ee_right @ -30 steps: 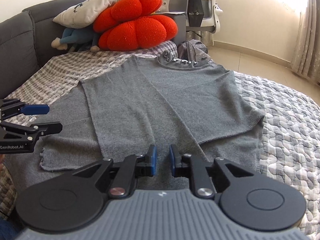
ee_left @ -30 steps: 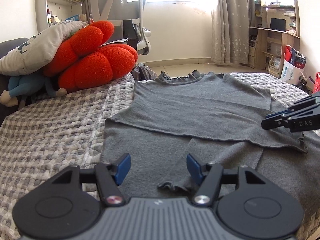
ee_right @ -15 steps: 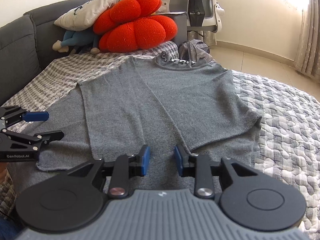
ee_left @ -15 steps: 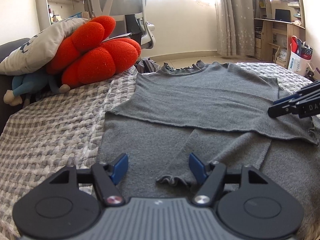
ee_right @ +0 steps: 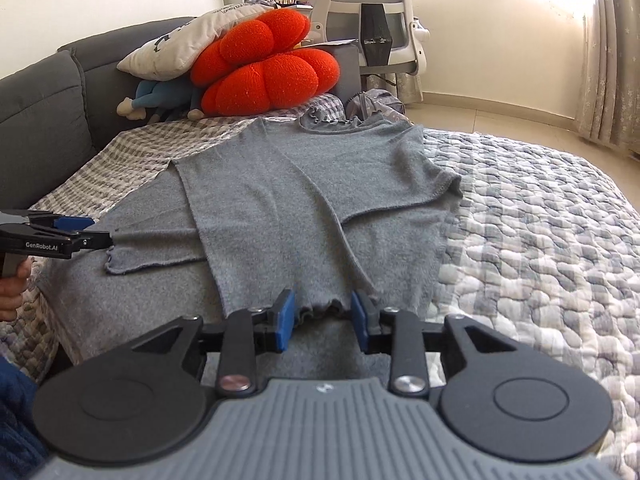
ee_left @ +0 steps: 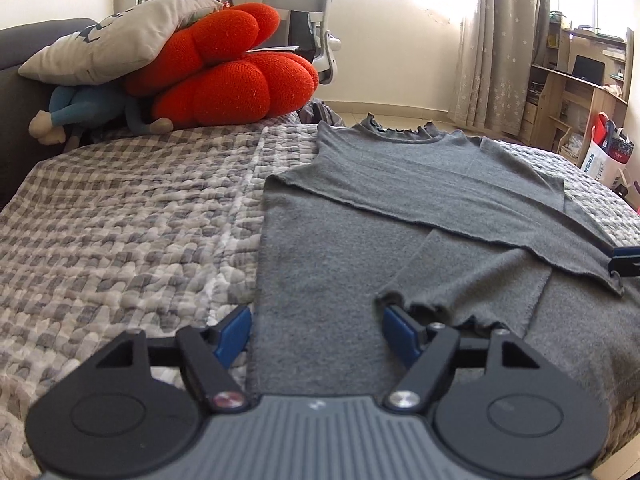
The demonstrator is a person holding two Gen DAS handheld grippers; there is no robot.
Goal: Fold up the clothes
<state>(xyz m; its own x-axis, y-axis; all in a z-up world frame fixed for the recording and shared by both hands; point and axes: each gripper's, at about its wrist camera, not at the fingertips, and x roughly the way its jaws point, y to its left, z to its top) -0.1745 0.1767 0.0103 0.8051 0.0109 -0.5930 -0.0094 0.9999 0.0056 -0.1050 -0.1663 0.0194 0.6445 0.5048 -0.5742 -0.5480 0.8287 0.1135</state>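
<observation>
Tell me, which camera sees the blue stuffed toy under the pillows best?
The left wrist view: the blue stuffed toy lies nearer there, with its body and both pale ends clear. The right wrist view shows it smaller and farther off, tucked beneath the red cushion.

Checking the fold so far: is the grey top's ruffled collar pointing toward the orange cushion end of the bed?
Yes, the grey top's ruffled collar lies nearest the orange cushion.

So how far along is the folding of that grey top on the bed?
Done: both sleeves of the grey top lie folded across its body. In hand: nothing; the left gripper and right gripper are opening, clear of the fabric. Left: folding the body up into a compact stack.
</observation>
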